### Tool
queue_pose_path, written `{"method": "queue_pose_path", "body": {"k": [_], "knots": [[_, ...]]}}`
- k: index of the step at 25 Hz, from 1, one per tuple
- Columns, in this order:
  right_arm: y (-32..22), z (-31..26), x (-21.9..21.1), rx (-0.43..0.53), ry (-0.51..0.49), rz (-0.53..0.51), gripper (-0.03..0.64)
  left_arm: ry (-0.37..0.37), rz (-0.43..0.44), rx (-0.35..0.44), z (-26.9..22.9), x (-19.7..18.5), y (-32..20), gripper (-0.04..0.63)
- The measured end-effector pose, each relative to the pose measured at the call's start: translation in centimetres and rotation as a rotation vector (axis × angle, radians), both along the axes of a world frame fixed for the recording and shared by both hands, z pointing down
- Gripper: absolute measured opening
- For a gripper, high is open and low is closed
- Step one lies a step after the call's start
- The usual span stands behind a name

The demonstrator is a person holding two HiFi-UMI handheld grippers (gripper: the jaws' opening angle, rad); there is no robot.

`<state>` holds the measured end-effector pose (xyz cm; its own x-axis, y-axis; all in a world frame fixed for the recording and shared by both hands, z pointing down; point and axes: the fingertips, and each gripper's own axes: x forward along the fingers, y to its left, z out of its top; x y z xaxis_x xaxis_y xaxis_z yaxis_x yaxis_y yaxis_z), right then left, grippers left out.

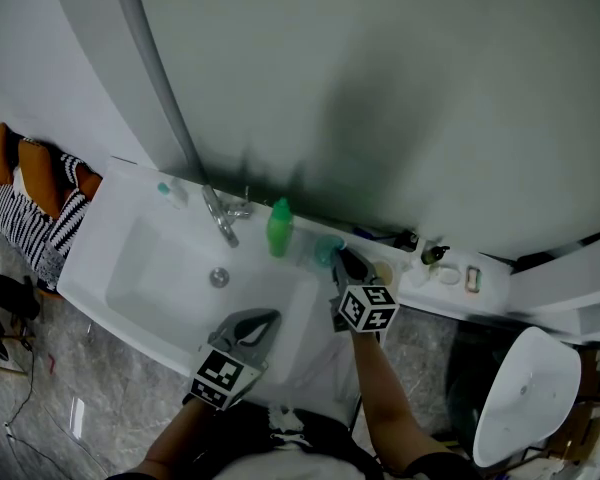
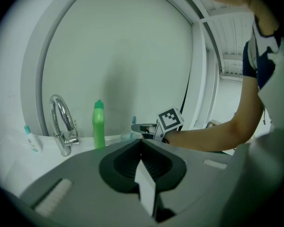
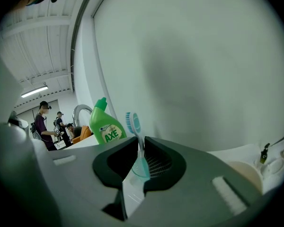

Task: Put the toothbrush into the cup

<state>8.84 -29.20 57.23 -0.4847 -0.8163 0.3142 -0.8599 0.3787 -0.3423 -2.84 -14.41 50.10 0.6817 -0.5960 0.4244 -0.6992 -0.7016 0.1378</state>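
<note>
A teal-and-white toothbrush stands upright with its bristle head up, pinched between the jaws of my right gripper, which is shut on its handle. In the head view that gripper hovers at the back of the sink counter, right beside the small translucent teal cup. From the left gripper view I see the right gripper and the brush head beyond the green bottle. My left gripper hangs over the sink's front edge, its jaws shut with nothing between them.
A chrome faucet and a green dish-soap bottle stand left of the cup, behind the white basin. Small toiletries sit on the counter's right end. A mirror wall rises close behind. A white toilet is at lower right.
</note>
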Motion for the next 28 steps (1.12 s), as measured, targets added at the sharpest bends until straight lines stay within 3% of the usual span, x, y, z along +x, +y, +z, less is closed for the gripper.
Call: {"method": "queue_pose_path", "body": {"k": [9, 28], "knots": [[0.0, 1.0, 0.5, -0.037, -0.045, 0.011, 0.034, -0.005, 0.007, 0.006, 0.0, 0.2, -0.1, 0.000], [0.7, 2.6, 1.4, -0.112, 0.012, 0.024, 0.051, -0.011, 0.030, 0.014, 0.6, 1.2, -1.0, 0.000]]}}
